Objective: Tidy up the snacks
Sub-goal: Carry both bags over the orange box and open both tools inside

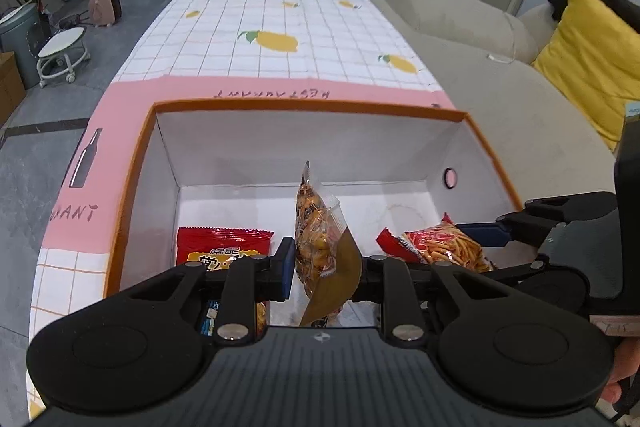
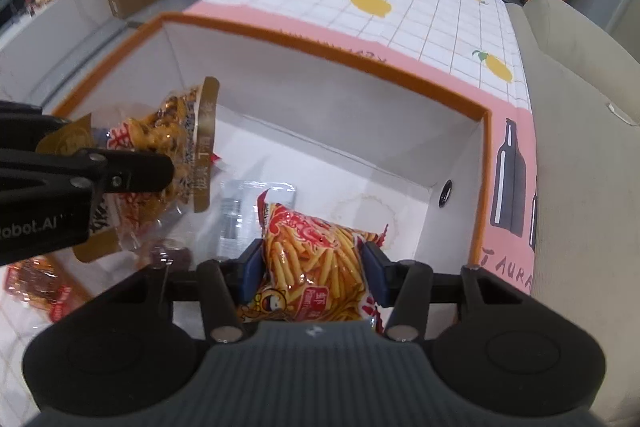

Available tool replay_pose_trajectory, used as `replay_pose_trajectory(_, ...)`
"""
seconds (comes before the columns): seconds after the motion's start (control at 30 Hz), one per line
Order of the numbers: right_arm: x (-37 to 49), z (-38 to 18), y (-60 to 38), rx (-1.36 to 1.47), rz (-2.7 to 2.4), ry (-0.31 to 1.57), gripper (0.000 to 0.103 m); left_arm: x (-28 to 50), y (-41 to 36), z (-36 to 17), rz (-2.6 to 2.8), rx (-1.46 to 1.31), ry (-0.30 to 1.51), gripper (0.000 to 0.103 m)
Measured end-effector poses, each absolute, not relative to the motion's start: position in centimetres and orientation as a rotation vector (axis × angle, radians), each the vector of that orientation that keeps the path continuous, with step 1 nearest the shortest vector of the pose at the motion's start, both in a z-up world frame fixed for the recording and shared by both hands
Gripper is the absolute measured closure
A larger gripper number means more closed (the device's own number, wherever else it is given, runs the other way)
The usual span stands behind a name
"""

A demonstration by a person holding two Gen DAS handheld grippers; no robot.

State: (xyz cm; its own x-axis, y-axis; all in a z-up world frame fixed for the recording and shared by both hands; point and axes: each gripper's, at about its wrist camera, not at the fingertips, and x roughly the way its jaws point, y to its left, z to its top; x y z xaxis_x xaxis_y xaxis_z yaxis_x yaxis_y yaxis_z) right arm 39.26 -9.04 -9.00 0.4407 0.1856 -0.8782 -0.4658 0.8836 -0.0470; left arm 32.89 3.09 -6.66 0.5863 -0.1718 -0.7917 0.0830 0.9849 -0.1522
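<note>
In the left wrist view my left tongs (image 1: 326,267) are clamped on a clear, gold-edged packet of brown glazed snacks (image 1: 320,247), hanging at centre frame over the white cardboard box with an orange rim (image 1: 308,106) on the lemon-print table, with a red foil packet (image 1: 224,247) already lying at lower left. In the right wrist view my right tongs (image 2: 314,269) grip a red bag of yellow snack sticks (image 2: 320,259) low inside the same box, lower centre. I judge both packets are mid-deposit; next I should lower each onto bare floor and let go.
</note>
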Motion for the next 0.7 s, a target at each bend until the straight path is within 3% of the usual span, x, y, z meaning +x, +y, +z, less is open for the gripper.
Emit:
replay_pose_trajectory(0.57, 40.2, -11.1, -8.0, -0.397, 0.374, 1.067, 0.051, 34.2, 2.7, -9.8, -0.103, -0.012, 1.003, 0.076)
replay_pose_trajectory(0.7, 40.4, -11.0, -8.1, -0.376, 0.372, 1.065, 0.046, 33.9, 2.4, -9.7, -0.107, 0.009, 1.019, 0.076)
